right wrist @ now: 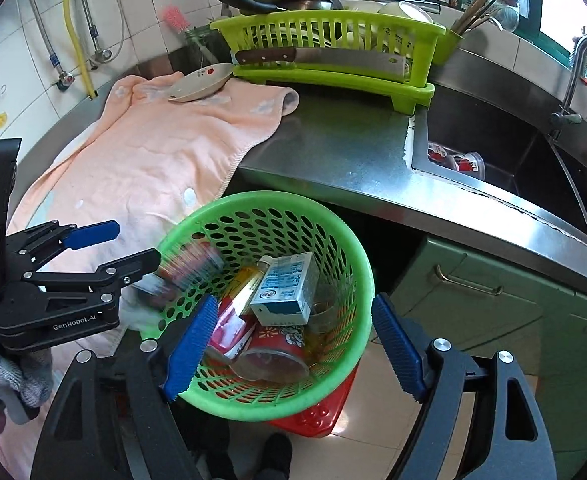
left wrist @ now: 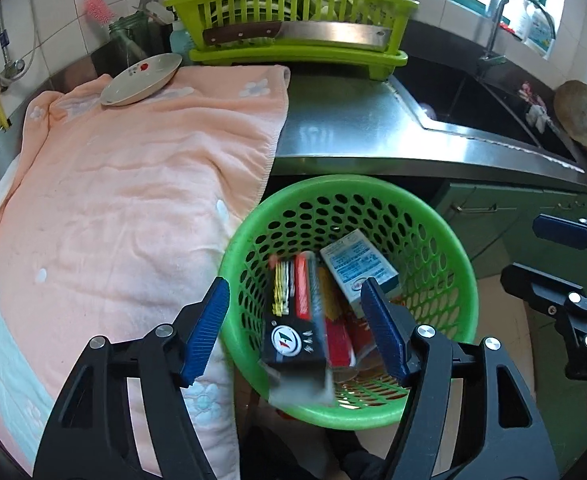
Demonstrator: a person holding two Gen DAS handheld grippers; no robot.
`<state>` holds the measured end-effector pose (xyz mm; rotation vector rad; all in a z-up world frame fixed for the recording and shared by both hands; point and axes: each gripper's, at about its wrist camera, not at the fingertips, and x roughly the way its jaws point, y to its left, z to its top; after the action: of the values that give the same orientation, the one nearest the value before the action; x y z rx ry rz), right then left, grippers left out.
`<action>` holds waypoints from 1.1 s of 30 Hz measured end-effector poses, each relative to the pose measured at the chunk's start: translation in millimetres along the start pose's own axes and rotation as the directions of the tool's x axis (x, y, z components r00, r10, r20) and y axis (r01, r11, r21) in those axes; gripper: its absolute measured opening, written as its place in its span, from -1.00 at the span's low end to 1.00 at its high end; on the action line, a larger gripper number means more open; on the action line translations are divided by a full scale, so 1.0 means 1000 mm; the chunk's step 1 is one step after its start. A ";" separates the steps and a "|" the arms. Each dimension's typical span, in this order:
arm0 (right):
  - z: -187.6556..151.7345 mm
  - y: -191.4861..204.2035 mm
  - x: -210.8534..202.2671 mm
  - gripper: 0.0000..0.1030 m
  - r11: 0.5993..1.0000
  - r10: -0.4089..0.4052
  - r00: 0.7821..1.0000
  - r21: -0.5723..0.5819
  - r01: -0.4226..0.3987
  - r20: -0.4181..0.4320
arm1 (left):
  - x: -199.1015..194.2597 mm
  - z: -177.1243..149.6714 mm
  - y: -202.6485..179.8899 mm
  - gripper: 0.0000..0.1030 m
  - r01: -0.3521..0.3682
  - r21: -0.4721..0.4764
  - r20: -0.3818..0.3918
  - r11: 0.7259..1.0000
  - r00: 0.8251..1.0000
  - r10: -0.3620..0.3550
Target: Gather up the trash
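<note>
A green perforated basket [left wrist: 459,280] [right wrist: 333,216] stands below the counter edge and holds trash: a white and blue carton [left wrist: 359,266] [right wrist: 289,288], a red cup [right wrist: 277,350] and red packets. A black and red box [left wrist: 297,320], blurred, is in the air between my left gripper's open blue fingers, over the basket; it also shows blurred in the right wrist view [right wrist: 185,268]. My left gripper [left wrist: 295,332] [right wrist: 129,246] is open above the basket. My right gripper [right wrist: 291,344] [left wrist: 533,252] is open and empty over the basket's near side.
A pink towel [left wrist: 133,184] [right wrist: 165,152] covers the steel counter [left wrist: 349,128], with a plate [left wrist: 141,80] on its far end. A green dish rack [left wrist: 293,24] with a cleaver stands behind. The sink [right wrist: 493,152] lies right. A red stool [right wrist: 321,412] is under the basket.
</note>
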<state>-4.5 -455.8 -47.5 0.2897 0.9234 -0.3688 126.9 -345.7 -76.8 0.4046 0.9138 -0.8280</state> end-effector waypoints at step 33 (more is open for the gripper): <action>-0.036 0.096 -0.036 0.56 0.993 0.116 0.993 0.029 -0.117 0.037 | -0.141 -0.094 0.103 0.81 -0.197 -0.170 0.103 0.965 0.971 0.217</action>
<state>-8.7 -348.3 -30.4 0.3633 0.8629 -0.2803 108.7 -157.6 -16.7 0.3014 0.8029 -0.5768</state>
